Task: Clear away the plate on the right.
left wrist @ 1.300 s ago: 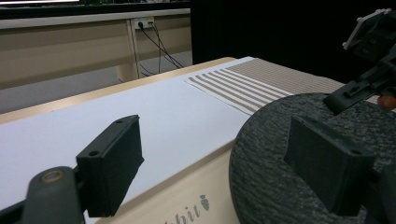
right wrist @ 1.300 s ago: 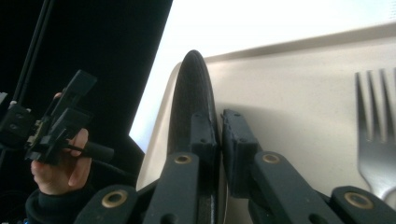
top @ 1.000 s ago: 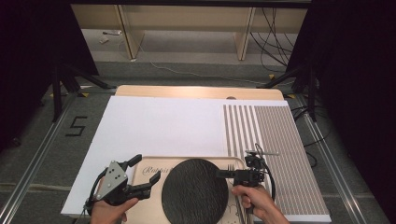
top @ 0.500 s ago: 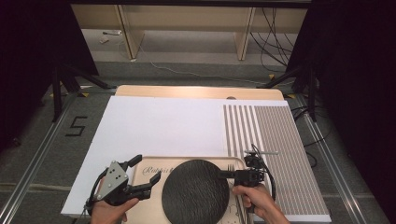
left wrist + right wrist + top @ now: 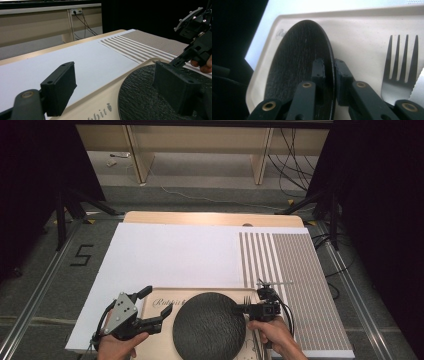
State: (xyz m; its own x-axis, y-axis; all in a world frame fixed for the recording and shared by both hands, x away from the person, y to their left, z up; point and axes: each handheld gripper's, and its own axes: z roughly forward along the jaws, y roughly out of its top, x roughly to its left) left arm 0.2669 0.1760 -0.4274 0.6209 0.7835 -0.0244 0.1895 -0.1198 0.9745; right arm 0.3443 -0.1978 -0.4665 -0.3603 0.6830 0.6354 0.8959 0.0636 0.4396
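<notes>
table: white sheet (image 5: 175, 255) with a striped mat (image 5: 295, 270) on the right side
tray: beige tray (image 5: 160, 297) at the near edge, script lettering on it
plate: black round plate (image 5: 207, 325) on the tray, centre. Looks stiff, textured, probably ceramic or stoneware, so fairly heavy and chippable. Take it by the rim, not the face
right gripper (image 5: 329, 65): jaws pinched on the plate's right rim, one above and one below
left gripper (image 5: 157, 312): jaws spread wide, holding nothing, one jaw over the plate's left edge
fork (image 5: 400, 67): dark, flat on the tray just right of the plate
risk: a one-sided rim pinch could let it tilt or slip; a second grip on the left rim would help
</notes>
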